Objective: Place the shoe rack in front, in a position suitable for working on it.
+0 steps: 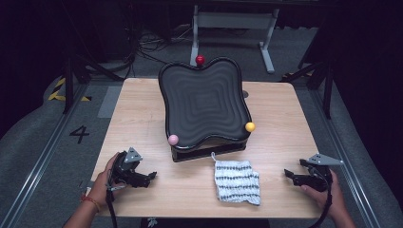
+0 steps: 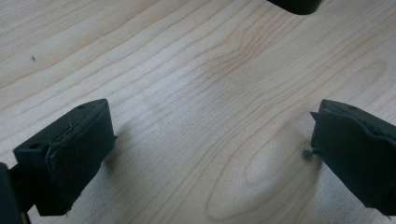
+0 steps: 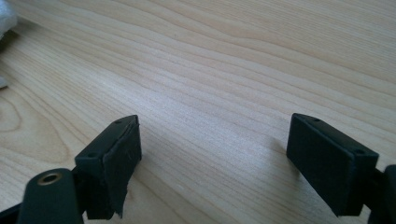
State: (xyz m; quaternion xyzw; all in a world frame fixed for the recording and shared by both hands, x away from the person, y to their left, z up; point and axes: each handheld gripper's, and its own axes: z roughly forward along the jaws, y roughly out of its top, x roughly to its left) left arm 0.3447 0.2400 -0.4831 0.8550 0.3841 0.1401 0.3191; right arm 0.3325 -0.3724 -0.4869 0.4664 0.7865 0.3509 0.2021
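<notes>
A black wavy-rimmed tray point(image 1: 204, 102) rests tilted on a dark base at the middle of the wooden table point(image 1: 142, 118). On its rim sit a red ball point(image 1: 200, 60) at the far edge, a pink ball point(image 1: 173, 139) at the near left corner and a yellow ball point(image 1: 250, 127) at the near right. A white knitted cloth point(image 1: 236, 181) with dark stripes lies in front of the tray. My left gripper point(image 1: 151, 176) rests near the front left of the table, open, with bare wood between its pads point(image 2: 70, 154). My right gripper point(image 1: 290, 175) is at the front right, also open over bare wood point(image 3: 215, 140).
The table's front edge runs just below both hands. Grey floor with a metal rail and a painted number lies to the left. A white table frame and cables stand beyond the far edge. An edge of the cloth point(image 3: 5, 18) shows at the right gripper view's upper left.
</notes>
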